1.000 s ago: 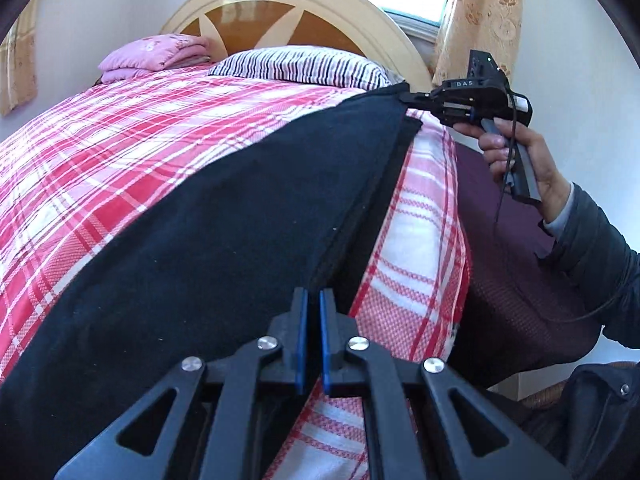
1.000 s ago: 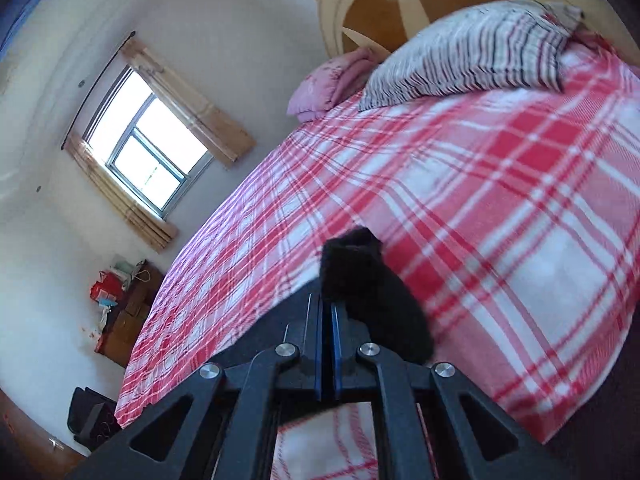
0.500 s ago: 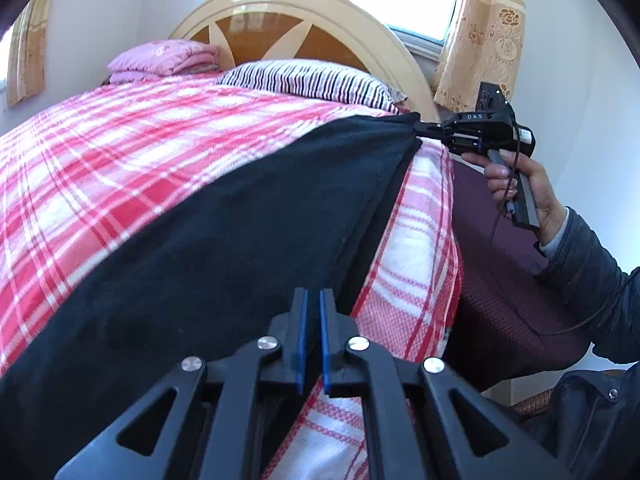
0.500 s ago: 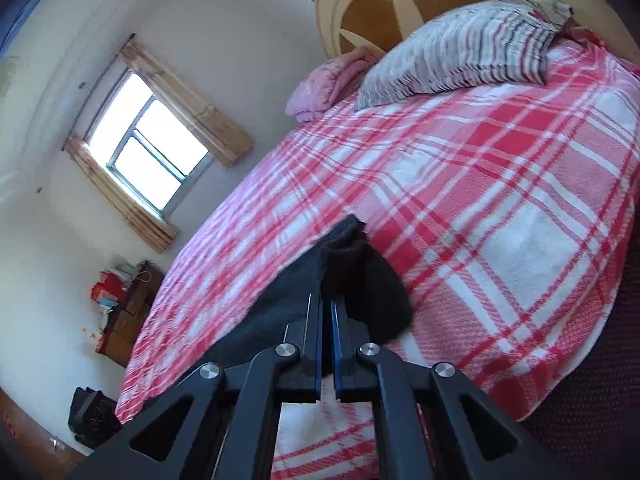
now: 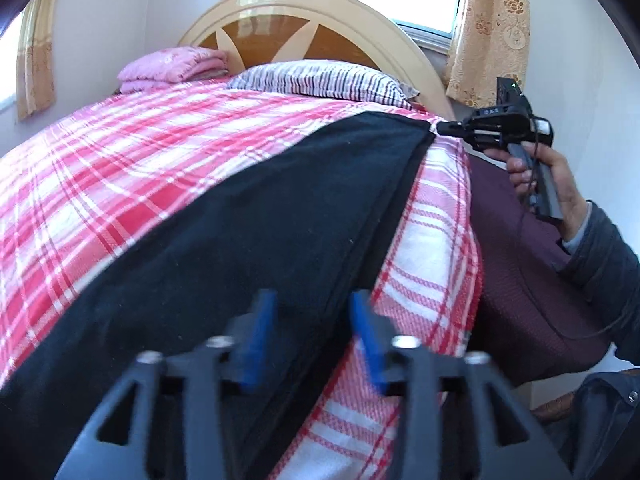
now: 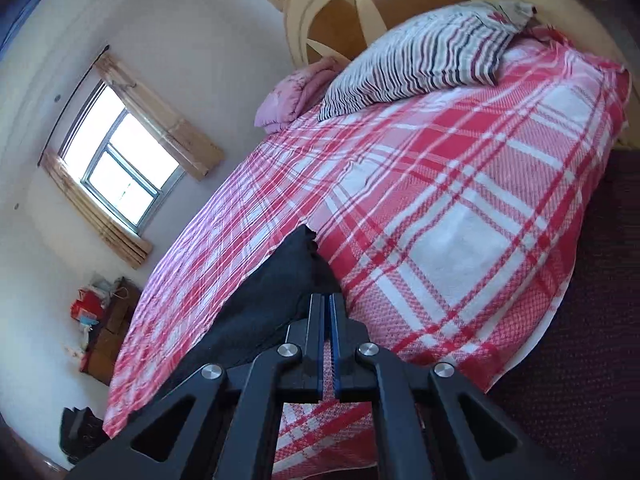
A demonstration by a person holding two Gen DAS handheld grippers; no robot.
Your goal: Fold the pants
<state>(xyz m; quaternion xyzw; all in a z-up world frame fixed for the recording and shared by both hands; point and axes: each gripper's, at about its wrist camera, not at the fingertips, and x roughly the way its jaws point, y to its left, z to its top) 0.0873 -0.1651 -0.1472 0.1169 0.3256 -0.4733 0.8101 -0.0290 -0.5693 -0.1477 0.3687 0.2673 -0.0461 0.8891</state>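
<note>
Black pants [image 5: 248,216] flat on bed [image 5: 100,168]; left gripper [image 5: 312,336] spread wide, right gripper [image 6: 326,344] pinching one corner, liable to drag layers askew if tugged

Black pants [image 5: 248,240] lie flat, folded lengthwise, stretched diagonally along the bed's edge.

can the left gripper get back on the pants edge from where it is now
Probably yes. The left gripper is open right over the near edge of the pants, with nothing between its fingers and the cloth. The right gripper is shut on the far corner, well clear.
</note>
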